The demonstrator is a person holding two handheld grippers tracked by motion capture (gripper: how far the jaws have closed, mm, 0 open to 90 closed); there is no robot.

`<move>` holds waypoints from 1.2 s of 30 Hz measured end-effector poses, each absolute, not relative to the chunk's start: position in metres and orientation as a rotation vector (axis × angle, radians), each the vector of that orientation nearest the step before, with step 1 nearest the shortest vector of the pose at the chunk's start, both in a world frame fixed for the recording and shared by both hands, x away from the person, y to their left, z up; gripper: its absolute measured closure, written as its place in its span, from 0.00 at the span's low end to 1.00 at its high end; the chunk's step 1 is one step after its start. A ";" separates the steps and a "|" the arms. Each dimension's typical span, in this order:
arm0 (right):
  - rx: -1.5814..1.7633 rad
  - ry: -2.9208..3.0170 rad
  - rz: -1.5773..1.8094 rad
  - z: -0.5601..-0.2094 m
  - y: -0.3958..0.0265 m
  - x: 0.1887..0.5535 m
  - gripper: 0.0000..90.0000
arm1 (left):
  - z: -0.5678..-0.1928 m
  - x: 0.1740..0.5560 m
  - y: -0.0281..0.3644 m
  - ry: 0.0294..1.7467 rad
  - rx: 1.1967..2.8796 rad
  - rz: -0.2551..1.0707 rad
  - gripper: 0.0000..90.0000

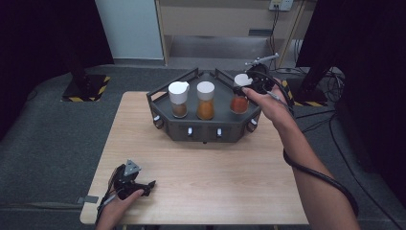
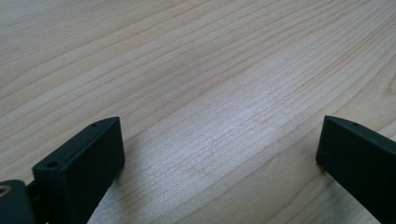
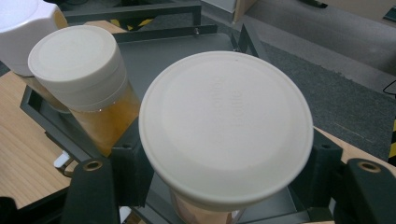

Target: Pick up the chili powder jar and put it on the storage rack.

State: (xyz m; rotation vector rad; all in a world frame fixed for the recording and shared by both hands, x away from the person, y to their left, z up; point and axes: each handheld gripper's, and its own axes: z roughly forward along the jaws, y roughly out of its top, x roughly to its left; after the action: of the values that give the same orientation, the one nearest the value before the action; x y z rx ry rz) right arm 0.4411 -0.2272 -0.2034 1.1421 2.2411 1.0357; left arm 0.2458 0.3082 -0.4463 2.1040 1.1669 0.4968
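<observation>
The red-spice jar (image 1: 239, 98) at the right end of the tray (image 1: 206, 129) is pinched by the right tongs (image 3: 224, 186) while the left tongs (image 2: 219, 163) are parked spread on the surface (image 1: 201, 182), so the neighbouring jar (image 1: 206, 100) could easily get knocked if it's lifted crooked.

— Was there any lettering you could have read at that moment?

— Only one faint trace. The white lid (image 3: 226, 128) of the jar you were gripping carried raised, embossed letters across its top, seen in the right gripper view, but they were too shallow and blurred to spell out.

— Anything else with a label, brand or number?

— No. You had no other legible text, number or sign before you.
</observation>
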 end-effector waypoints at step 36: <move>1.164 2.262 1.049 -0.228 -0.215 0.451 0.38 | -0.447 0.246 0.308 1.167 2.102 0.497 0.00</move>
State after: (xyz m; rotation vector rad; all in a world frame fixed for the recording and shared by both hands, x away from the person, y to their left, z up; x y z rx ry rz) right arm 0.4505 -0.2154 -0.2278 1.1645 2.2617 1.0489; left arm 0.2457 0.3082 -0.4466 2.1019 1.1670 0.4968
